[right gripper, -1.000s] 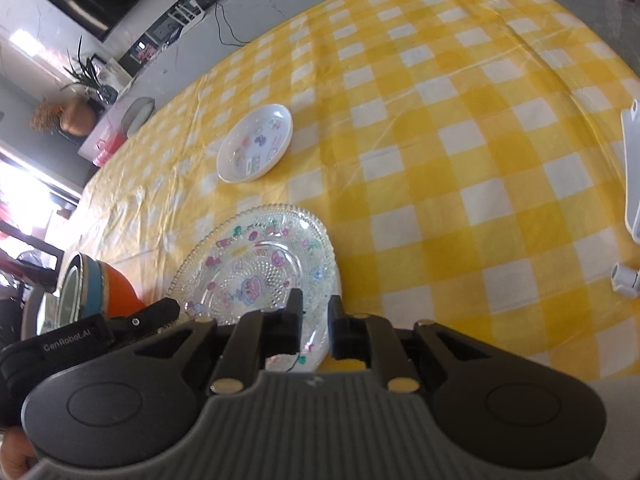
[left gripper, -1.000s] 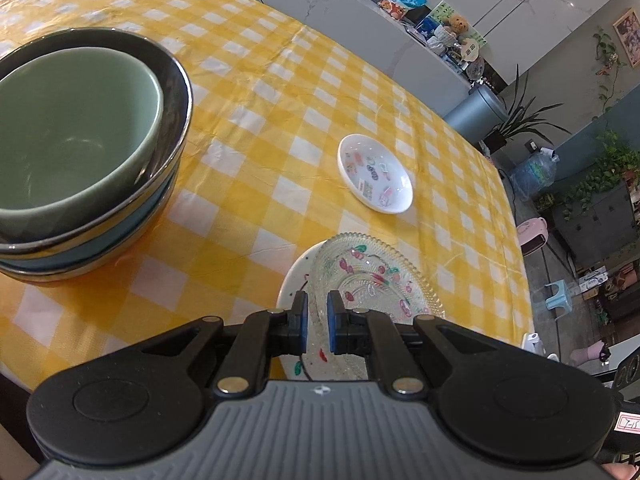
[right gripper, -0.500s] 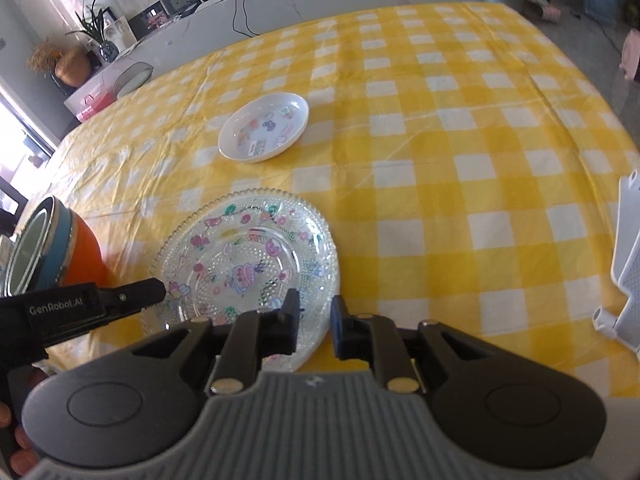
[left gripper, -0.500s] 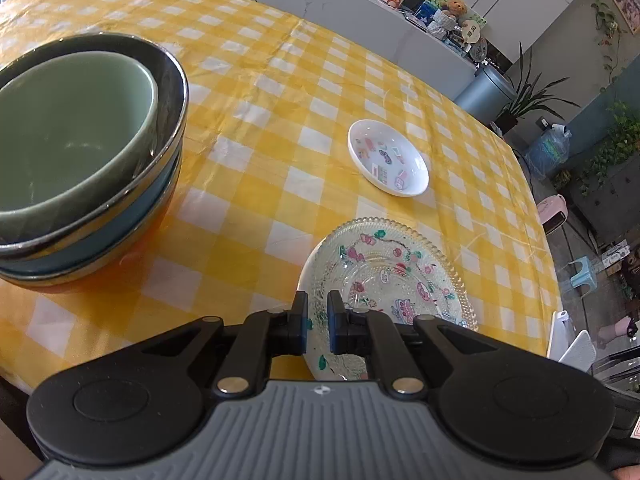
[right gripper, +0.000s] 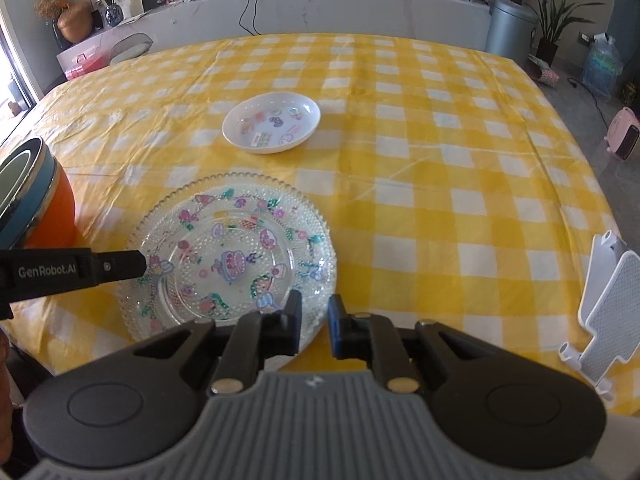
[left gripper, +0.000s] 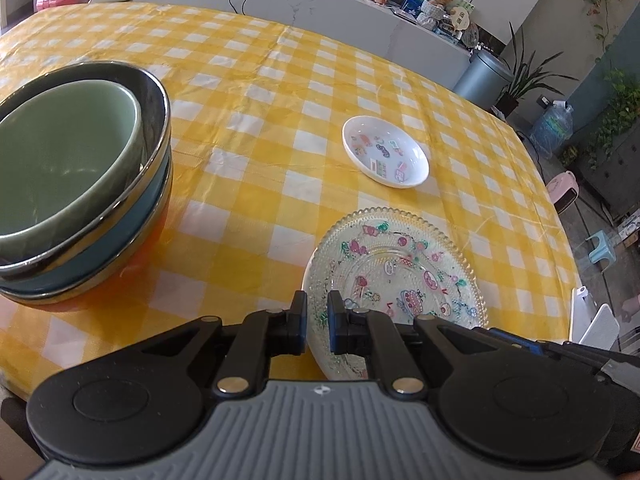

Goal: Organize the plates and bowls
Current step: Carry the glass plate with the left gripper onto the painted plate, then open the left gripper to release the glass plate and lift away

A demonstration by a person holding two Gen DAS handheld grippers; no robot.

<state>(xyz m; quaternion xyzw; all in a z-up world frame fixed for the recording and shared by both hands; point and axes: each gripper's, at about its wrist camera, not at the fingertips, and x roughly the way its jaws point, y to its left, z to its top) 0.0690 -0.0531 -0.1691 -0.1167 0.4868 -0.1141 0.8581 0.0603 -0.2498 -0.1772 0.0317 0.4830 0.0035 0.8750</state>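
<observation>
A clear glass plate (right gripper: pixel 232 256) with painted patterns lies on the yellow checked tablecloth near the front edge; it also shows in the left wrist view (left gripper: pixel 396 276). My left gripper (left gripper: pixel 317 320) has its jaws nearly shut over the plate's near-left rim. My right gripper (right gripper: pixel 314 322) has a small gap between its jaws at the plate's near-right rim. A small white dish (right gripper: pixel 272 123) sits further back, also in the left wrist view (left gripper: pixel 386 151). A stack of bowls (left gripper: pixel 76 184), green on top, stands at the left (right gripper: pixel 32 196).
A white plastic rack (right gripper: pixel 600 312) stands at the table's right edge. A counter with a trash bin (right gripper: pixel 508 28), plants and boxes runs behind the table. Yellow cloth (right gripper: pixel 440 160) spreads to the right of the plates.
Both grippers have drawn back and levelled, so more of the table shows. The right gripper's jaws have opened slightly. The glass plate lies flat in the same spot.
</observation>
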